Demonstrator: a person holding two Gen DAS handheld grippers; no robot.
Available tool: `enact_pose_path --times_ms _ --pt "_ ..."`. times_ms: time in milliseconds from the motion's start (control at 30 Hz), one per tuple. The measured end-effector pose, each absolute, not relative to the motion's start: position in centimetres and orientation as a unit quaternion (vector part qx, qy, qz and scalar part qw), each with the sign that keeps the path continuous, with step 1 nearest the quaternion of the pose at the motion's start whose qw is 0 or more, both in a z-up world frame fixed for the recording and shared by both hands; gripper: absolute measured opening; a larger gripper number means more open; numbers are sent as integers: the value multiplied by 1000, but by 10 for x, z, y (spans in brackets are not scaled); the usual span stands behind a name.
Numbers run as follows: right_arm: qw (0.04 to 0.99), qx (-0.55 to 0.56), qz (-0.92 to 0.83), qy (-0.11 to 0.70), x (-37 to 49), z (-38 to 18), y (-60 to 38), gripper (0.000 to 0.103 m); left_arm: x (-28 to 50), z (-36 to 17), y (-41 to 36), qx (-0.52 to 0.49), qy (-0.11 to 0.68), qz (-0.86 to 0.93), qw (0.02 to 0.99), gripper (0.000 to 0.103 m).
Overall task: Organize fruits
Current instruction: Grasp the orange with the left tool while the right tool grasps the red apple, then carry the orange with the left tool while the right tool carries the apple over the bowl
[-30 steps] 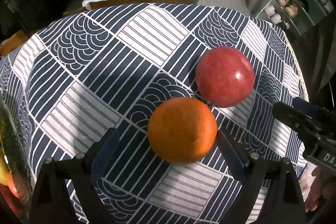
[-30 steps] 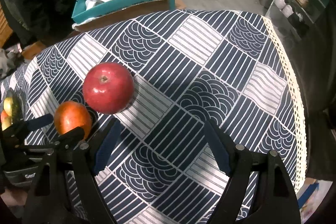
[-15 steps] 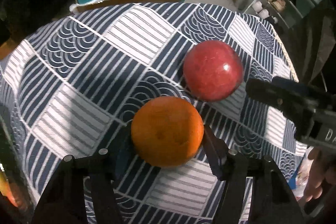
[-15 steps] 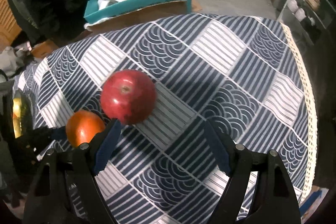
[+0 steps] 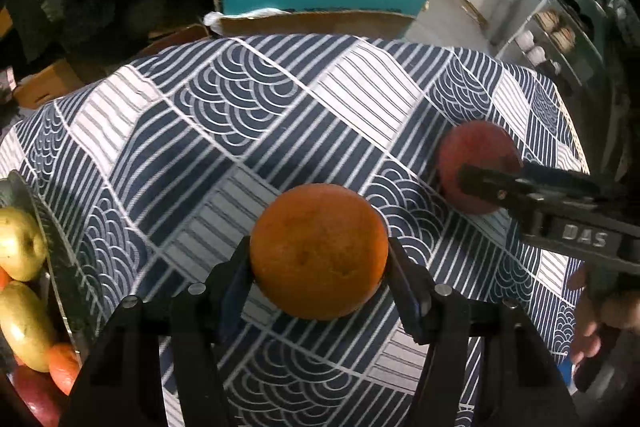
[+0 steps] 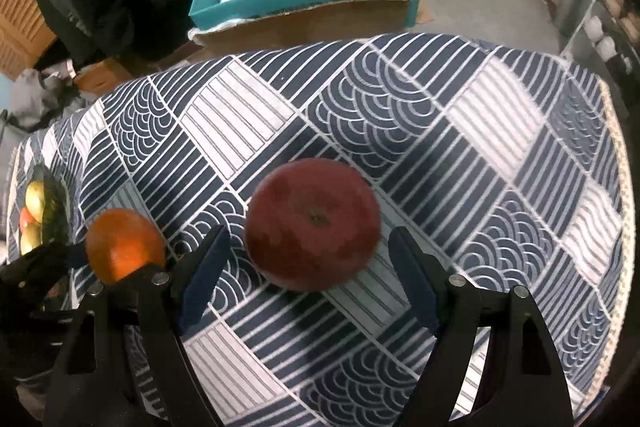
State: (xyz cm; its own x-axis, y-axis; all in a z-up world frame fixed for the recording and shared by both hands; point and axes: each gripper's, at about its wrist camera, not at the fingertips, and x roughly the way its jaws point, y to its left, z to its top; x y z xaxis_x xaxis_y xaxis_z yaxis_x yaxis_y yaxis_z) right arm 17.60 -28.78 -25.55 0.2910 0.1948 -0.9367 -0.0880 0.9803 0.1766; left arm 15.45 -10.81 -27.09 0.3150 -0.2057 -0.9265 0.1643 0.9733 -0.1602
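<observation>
Orange first: I'm gripping it in the left gripper, pads pressing on both sides, low on the fruit so it sits cradled against the finger bases. It is showing above the patterned cloth; whether it is clear of the cloth I cannot tell. I'm judging it is bound for the bowl at the left edge, where yellow-green and red fruit are already lying.

Apple next: I'm straddling it with the right gripper, jaws spread wide, a gap showing on each side, so nothing is being squeezed yet. The apple is sitting stem-up on the cloth, near the middle of the table, just beside the orange. I'm coming at it from above because a round fruit is liable to roll away from a side push; centring it between the pads before closing should keep it from squirting out.

In the left view the right gripper's finger is crossing in front of the apple.
</observation>
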Motion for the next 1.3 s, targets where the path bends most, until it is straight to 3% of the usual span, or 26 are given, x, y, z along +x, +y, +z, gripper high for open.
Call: enact_pose_path --times_ms 667,1300 --pt "798 17 71 598 189 -280 -276 75 154 -265 -86 -36 573 -102 812 65" --pt "842 -10 80 534 162 -204 -262 75 131 -208 -75 -41 530 -106 840 65"
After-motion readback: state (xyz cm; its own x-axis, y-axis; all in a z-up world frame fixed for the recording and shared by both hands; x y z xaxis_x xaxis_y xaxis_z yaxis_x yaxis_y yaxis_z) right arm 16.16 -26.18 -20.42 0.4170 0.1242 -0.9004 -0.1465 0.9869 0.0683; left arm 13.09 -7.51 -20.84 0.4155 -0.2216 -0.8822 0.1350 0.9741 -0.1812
